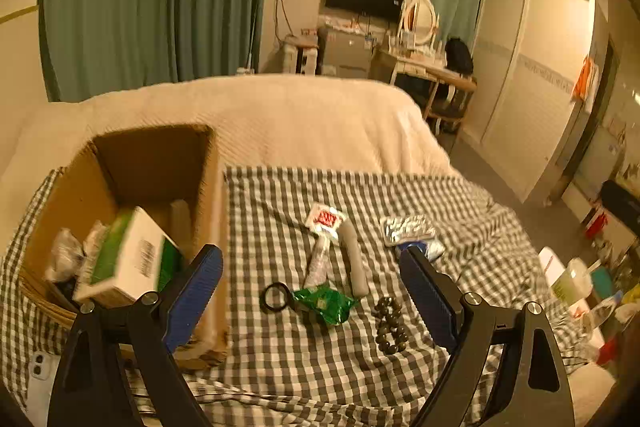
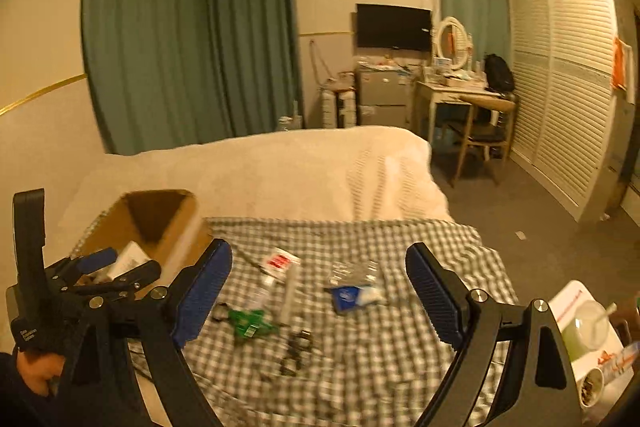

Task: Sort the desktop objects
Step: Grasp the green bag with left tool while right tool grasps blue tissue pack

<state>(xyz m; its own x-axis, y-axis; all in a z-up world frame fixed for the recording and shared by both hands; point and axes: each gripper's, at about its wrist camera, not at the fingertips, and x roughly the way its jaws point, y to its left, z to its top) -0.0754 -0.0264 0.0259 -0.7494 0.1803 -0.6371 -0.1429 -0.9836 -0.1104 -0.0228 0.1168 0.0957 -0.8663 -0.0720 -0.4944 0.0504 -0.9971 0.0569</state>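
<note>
- Cardboard box: brown, open-topped, standing on the checked cloth's left side.
- Green-and-white carton: tilted inside the box, barcode face up, with crumpled wrappers beside it.
- Red-and-white sachet: flat on the cloth.
- White tube: lying lengthwise, just right of a clear wrapped tube.
- Black ring: touching the green packet.
- Dark bead bracelet: coiled, right of the packet.
- Silver blister pack: above a blue-and-white packet.

Both wrist views overlook the checkered cloth
</note>
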